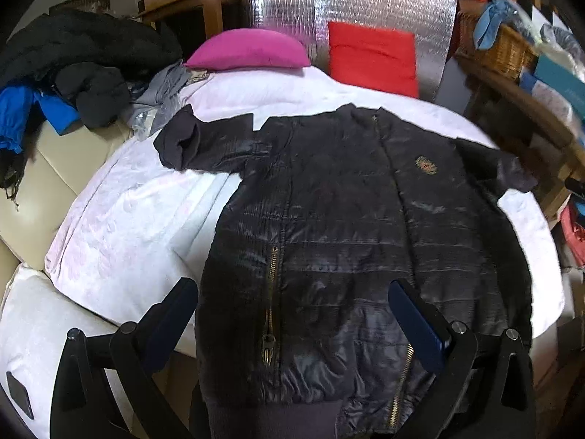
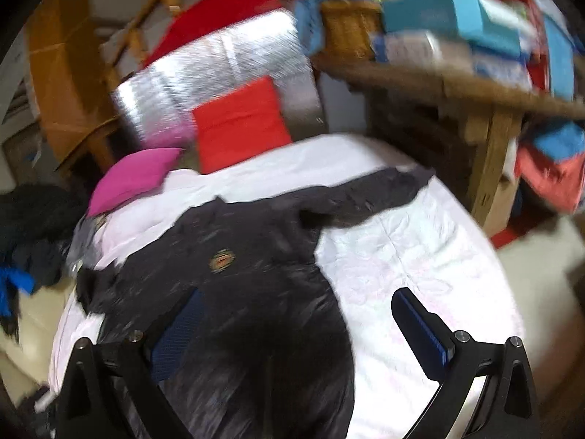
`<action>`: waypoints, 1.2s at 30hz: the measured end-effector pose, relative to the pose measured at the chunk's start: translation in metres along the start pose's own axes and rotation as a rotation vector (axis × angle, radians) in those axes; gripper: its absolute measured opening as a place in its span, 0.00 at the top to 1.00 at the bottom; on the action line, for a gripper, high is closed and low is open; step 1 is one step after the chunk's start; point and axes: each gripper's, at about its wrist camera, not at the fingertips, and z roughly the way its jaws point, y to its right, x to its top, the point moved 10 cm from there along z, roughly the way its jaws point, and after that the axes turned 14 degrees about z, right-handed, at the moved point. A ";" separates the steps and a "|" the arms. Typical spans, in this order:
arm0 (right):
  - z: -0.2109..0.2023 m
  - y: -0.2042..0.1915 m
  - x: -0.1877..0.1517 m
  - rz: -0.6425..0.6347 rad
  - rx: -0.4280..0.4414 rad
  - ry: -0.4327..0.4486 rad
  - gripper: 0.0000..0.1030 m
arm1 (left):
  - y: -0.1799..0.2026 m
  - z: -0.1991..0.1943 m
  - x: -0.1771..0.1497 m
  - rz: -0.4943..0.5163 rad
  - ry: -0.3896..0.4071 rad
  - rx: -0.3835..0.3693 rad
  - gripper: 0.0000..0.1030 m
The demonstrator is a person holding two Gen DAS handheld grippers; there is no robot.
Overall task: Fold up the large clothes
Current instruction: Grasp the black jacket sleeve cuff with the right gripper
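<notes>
Left wrist view: a dark quilted jacket (image 1: 351, 226) lies front-up and spread flat on the white bed cover (image 1: 120, 219), collar toward the red cushion (image 1: 373, 56), hem nearest the camera.
Sleeves: both stretched outward from the jacket body; 1 ends near the grey clothes pile (image 1: 161, 91), the other reaches toward the wooden shelf side.
Step in hand: judged to be the start, with the garment laid out and no fold made yet.
Next move: probably a grasp on a sleeve or side edge, carried inward across the jacket chest; the padded fabric may spring back.
Left gripper (image 1: 292, 314): jaws spread wide, hovering above the jacket hem, holding nothing.
Right gripper (image 2: 296, 325): jaws spread wide over the jacket's side edge, empty; the view is motion-blurred, so contact cannot be told.
</notes>
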 end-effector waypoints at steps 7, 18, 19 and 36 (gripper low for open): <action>0.110 0.072 0.068 0.538 0.244 -0.114 0.00 | 0.006 0.028 0.025 0.060 0.046 0.058 0.00; 0.238 0.133 0.122 0.857 0.160 -0.094 0.05 | 0.027 0.057 0.058 0.110 0.101 0.060 0.00; 0.244 0.136 0.127 0.851 0.136 -0.080 0.07 | 0.028 0.059 0.059 0.111 0.100 0.060 0.00; 0.159 -0.041 0.147 0.352 0.278 0.060 0.81 | 0.006 0.047 0.046 0.034 0.108 0.041 0.00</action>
